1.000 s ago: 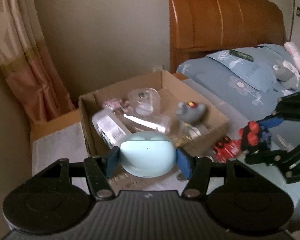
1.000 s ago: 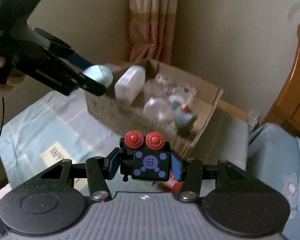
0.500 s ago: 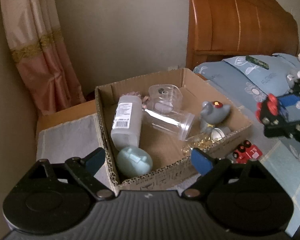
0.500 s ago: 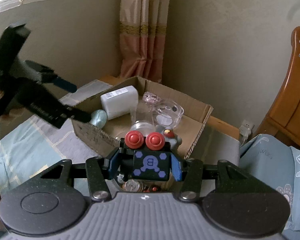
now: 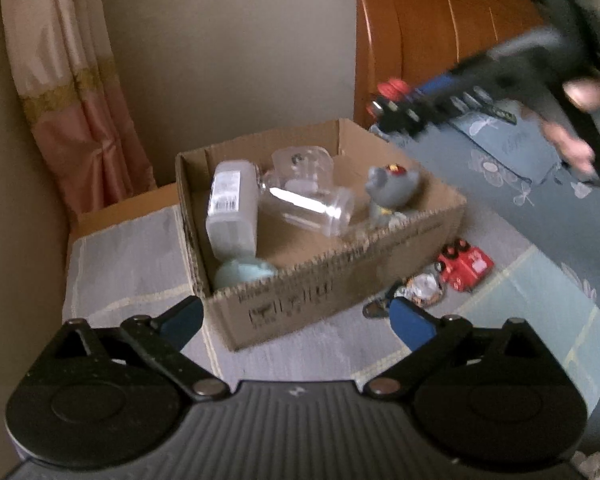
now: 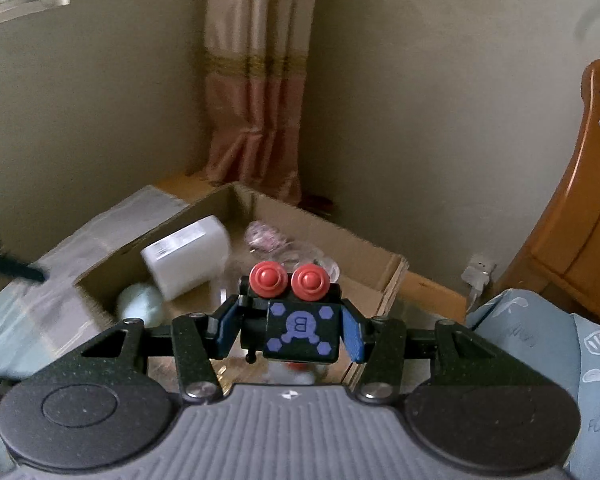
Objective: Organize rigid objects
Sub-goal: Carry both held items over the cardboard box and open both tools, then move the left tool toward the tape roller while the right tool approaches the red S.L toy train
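A cardboard box point(image 5: 340, 280) stands on the bed and holds a white bottle point(image 5: 232, 204), a clear jar point(image 5: 308, 204), a grey figure point(image 5: 392, 188) and a pale blue egg-shaped case point(image 5: 240, 272). My left gripper point(image 5: 296, 318) is open and empty, in front of the box's near wall. My right gripper point(image 6: 286, 330) is shut on a black toy block with two red knobs point(image 6: 300, 320) and holds it above the box point(image 6: 392, 280). It also shows in the left wrist view point(image 5: 396, 100), blurred, over the box's far corner.
A red toy car point(image 5: 464, 264) and a small round trinket point(image 5: 420, 288) lie on the bedspread right of the box. A wooden headboard point(image 5: 440, 40) stands behind, a curtain point(image 5: 72, 92) at the left, and a pillow point(image 5: 508, 140) at the right.
My left gripper let go of the pale blue case into the box, opened and drew back. My right gripper carried the black block up and over the box.
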Motion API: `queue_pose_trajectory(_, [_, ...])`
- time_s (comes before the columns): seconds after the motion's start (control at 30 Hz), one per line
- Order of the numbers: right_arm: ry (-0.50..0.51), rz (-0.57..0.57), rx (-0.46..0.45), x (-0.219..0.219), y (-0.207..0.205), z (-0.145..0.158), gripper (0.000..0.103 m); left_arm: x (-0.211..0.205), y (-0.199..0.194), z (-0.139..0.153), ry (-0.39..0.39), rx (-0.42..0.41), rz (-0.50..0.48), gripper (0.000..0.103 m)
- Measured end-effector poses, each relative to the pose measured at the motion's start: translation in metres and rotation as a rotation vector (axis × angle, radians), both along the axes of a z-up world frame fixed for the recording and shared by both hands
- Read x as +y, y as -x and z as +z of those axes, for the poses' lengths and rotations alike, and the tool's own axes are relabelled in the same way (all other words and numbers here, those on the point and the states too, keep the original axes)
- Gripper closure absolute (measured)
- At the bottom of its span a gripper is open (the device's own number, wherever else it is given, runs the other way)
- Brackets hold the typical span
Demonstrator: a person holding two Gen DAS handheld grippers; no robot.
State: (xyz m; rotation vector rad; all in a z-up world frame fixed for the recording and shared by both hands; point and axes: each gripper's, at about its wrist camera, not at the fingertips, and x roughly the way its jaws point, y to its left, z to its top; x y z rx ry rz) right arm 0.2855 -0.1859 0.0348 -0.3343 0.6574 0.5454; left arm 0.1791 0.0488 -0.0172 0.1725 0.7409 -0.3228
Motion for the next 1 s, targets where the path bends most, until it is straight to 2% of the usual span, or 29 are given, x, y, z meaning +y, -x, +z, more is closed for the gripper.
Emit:
queue_pose_trajectory(0.1, [0.002,-0.034,0.019,0.006,-0.022,-0.003,0.045,0.001,0.003,-0.004,-0.003,0.007,0.003,0.004])
queue_pose_trajectory(0.17, [-0.002,-0.063,0.019,0.007,-0.032,-0.004,0.028,0.001,0.005,-0.006,0.0,0.01,0.007,0.004])
queue_pose_trajectory(0.2, [-0.004,-0.077,0.02,0.006,-0.034,-0.004,0.011,0.001,0.005,-0.006,0.001,0.01,0.008,0.004])
queue_pose_trajectory(0.23, [-0.014,-0.088,0.014,0.005,-0.034,-0.004,0.003,0.001,0.006,-0.007,0.003,0.011,0.008,0.004])
queue_pose_trajectory(0.27, [-0.034,-0.095,0.003,0.003,-0.032,-0.003,0.002,0.001,0.007,-0.007,0.003,0.01,0.007,0.004])
queue_pose_trajectory(0.37, [-0.06,-0.082,0.012,-0.003,-0.023,0.0,0.001,0.0,0.008,-0.009,-0.001,0.009,0.006,0.004])
queue_pose_trajectory(0.53, [-0.028,-0.074,-0.01,-0.01,0.001,0.001,0.0,-0.003,0.008,-0.011,0.007,0.012,0.012,0.004])
queue_pose_trajectory(0.73, [-0.04,-0.108,-0.002,-0.027,0.028,-0.006,0.0,-0.009,0.013,-0.015,0.021,-0.004,0.048,0.004])
queue_pose_trajectory(0.9, [-0.066,-0.177,0.045,-0.039,0.044,-0.03,0.0,-0.015,0.018,-0.026,0.04,-0.004,0.085,0.002])
queue_pose_trajectory(1.0, [-0.071,-0.249,0.104,-0.044,0.048,-0.055,0.0,-0.02,0.021,-0.035,0.018,0.005,0.097,0.002])
